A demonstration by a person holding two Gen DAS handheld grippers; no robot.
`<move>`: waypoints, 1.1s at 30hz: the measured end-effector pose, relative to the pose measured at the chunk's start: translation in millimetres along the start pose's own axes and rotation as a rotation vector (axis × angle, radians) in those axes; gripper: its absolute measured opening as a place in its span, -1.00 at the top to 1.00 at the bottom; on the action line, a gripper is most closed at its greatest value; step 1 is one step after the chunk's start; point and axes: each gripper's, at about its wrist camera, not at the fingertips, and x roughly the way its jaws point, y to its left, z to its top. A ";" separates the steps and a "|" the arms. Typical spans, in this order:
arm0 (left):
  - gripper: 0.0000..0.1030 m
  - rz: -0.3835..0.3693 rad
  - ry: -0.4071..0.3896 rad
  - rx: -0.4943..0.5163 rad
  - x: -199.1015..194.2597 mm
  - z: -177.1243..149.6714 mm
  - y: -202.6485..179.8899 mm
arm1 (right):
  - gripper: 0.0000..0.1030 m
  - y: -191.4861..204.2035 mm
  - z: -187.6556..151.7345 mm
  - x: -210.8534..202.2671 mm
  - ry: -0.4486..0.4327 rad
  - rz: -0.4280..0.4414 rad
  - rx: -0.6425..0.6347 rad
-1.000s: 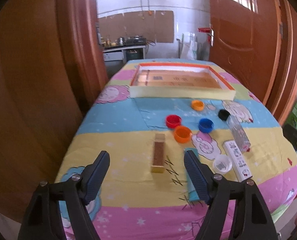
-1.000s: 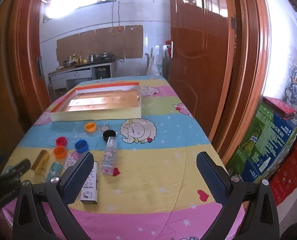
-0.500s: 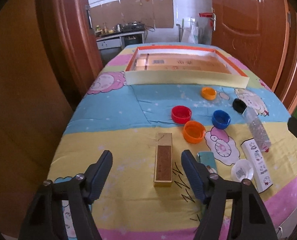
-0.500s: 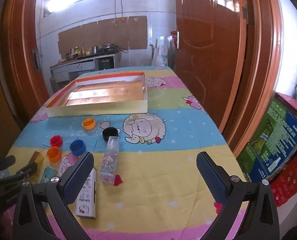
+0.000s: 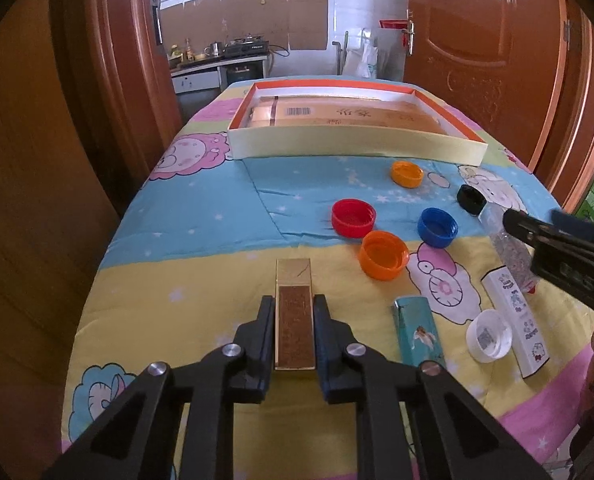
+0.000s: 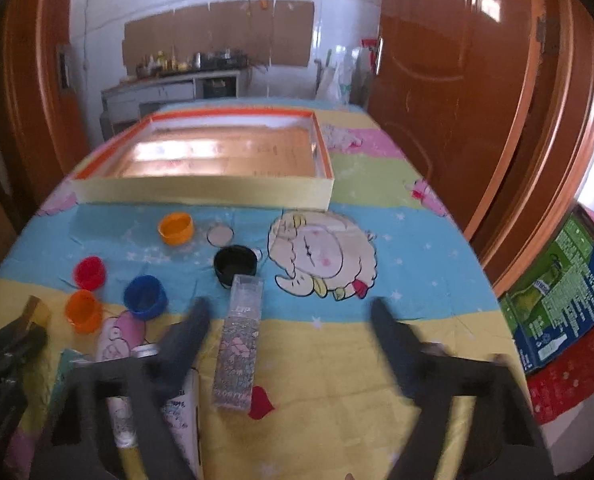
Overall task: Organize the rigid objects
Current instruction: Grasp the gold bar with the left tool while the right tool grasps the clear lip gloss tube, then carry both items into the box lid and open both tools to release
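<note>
My left gripper (image 5: 294, 305) is shut on a long gold box with a brown panel (image 5: 294, 322) that lies on the cartoon-print tablecloth. My right gripper (image 6: 289, 308) is open and blurred, low over the cloth just right of a clear glitter-filled box (image 6: 241, 336); it also shows in the left wrist view (image 5: 561, 248). A large shallow orange-rimmed cardboard tray (image 5: 353, 148) stands at the back, also in the right wrist view (image 6: 201, 190).
Loose caps lie mid-table: red (image 5: 353, 217), orange (image 5: 383, 254), blue (image 5: 437, 227), black (image 5: 471, 199) and a farther orange one (image 5: 407, 173). A teal box (image 5: 417, 332), white cap (image 5: 490, 335) and white printed box (image 5: 515, 316) lie right. Wooden doors flank the table; cartons (image 6: 565, 292) stand right.
My left gripper moved forward and down and closed on the gold box. My right gripper moved forward and down towards the glitter box, still open.
</note>
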 end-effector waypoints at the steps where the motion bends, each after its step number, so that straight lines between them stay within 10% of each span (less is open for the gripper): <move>1: 0.64 -0.010 0.000 -0.006 -0.3 -0.1 1.6 | 0.01 -1.7 1.3 2.3 0.012 0.030 0.011; 5: 0.65 -0.045 -0.002 -0.029 -0.8 0.1 6.5 | 0.91 2.7 6.4 2.3 0.050 0.066 -0.010; 19: 0.65 -0.057 -0.012 -0.050 -2.6 -0.4 9.0 | 0.97 -4.8 -1.2 -7.0 0.070 0.272 0.023; 22: 0.65 -0.056 -0.013 -0.059 -3.1 -0.6 10.4 | 0.33 -3.3 -0.3 -14.2 0.017 0.314 0.016; 23: 0.65 -0.056 -0.014 -0.062 -3.9 -1.1 10.5 | -0.53 -0.7 0.8 -17.1 -0.005 0.316 0.000; 24: 0.65 -0.056 -0.016 -0.066 -4.5 -1.1 11.3 | -0.85 1.4 1.4 -19.2 -0.015 0.298 -0.013; 29: 0.65 -0.054 -0.019 -0.077 -3.3 -0.4 15.5 | -0.85 6.5 4.1 -8.6 0.022 0.177 -0.026; 31: 0.65 -0.055 -0.018 -0.074 -1.6 0.1 16.7 | -0.79 7.0 3.3 -1.0 0.043 0.151 -0.029; 33: 0.65 -0.059 -0.018 -0.073 0.1 0.9 18.0 | 0.11 8.8 2.6 5.9 0.066 0.129 -0.033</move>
